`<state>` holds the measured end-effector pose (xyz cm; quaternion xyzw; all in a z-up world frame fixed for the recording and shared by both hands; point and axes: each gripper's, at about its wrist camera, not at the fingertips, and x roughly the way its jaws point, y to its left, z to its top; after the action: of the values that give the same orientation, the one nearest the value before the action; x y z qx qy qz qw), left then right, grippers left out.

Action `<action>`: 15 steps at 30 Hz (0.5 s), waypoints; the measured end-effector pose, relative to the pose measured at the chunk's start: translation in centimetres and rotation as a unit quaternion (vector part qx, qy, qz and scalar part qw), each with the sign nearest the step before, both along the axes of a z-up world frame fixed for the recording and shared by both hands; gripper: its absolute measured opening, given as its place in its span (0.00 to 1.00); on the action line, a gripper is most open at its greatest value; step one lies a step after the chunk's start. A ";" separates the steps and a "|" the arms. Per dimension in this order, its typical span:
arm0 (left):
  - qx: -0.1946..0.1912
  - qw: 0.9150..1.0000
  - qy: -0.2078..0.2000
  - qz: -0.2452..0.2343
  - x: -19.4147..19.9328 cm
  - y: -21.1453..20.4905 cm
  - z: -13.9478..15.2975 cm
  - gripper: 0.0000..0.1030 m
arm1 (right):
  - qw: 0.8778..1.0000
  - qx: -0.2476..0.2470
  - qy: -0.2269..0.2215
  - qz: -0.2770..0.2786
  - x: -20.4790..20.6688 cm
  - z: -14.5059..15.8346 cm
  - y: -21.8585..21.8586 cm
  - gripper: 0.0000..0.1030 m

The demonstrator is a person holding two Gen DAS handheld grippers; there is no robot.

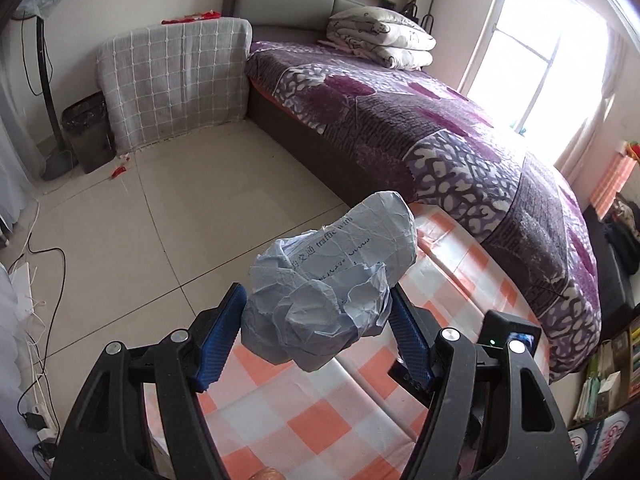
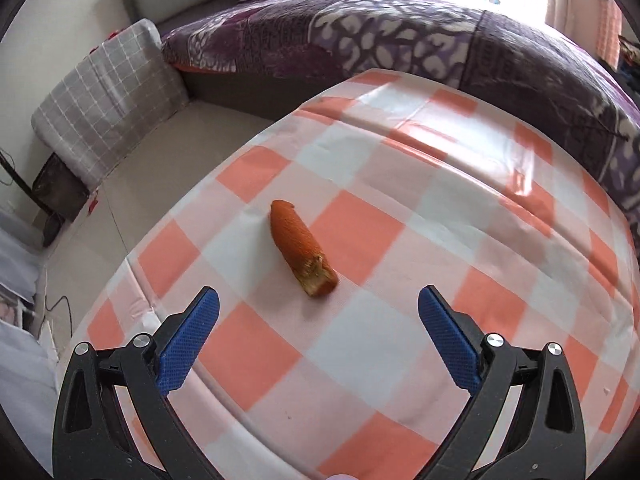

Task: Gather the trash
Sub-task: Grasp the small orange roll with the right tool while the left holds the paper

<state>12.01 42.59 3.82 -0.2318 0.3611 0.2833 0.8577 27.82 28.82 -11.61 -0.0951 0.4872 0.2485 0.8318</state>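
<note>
The paper wad (image 1: 324, 284), crumpled blue with printed text, sits clamped between the blue pads (image 1: 222, 340) of the left gripper (image 1: 316, 308), lifted above the checked table (image 1: 280, 420) near its edge. Most of the wad bulges ahead of the pads toward 1 o'clock, so the hold looks to be on its rear part only. Crumpled paper gives under pressure; a quick swing could let it twist out and fall to the floor (image 1: 160, 240).

The bin (image 1: 86, 128) stands well apart at 10 o'clock in the left view, on the floor beside a covered chair (image 1: 172, 80). Red scraps (image 1: 120, 168) lie just beside it, and cables (image 1: 44, 280) trail along the floor at 9 o'clock; a long carry gives the wad time to slip.

On the table, the orange peel (image 2: 300, 246) lies just ahead of the right gripper (image 2: 318, 312), whose jaws stand wide and empty. The peel points toward 11 o'clock, askew to the jaws. Closing from here might catch only its torn near end, or push it along the glossy cloth. A thin curled peel may also fold and squeeze out.
</note>
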 end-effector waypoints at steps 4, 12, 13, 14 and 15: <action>0.002 1.000 0.003 0.000 -0.2 0.6 -0.2 0.67 | 1.000 -0.029 0.000 0.010 0.6 -1.4 2.4 0.92; -0.010 1.000 0.003 0.018 -0.7 2.2 -0.8 0.67 | 0.997 -0.046 -0.025 0.051 -0.1 -1.9 4.1 0.21; -0.012 1.000 0.003 0.020 -0.8 2.3 -0.8 0.67 | 0.997 -0.044 -0.023 0.053 -0.1 -1.8 4.1 0.20; -0.013 1.000 0.002 0.021 -0.8 2.3 -0.8 0.67 | 0.998 -0.034 -0.018 0.055 -0.2 -1.5 4.0 0.20; -0.013 1.000 0.001 0.021 -0.9 2.4 -0.8 0.67 | 0.998 -0.020 -0.011 0.054 -0.2 -1.3 3.7 0.20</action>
<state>11.08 44.95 3.02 -0.2499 0.3607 0.2964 0.8483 27.60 32.51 -12.87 -0.1408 0.4774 0.2819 0.8202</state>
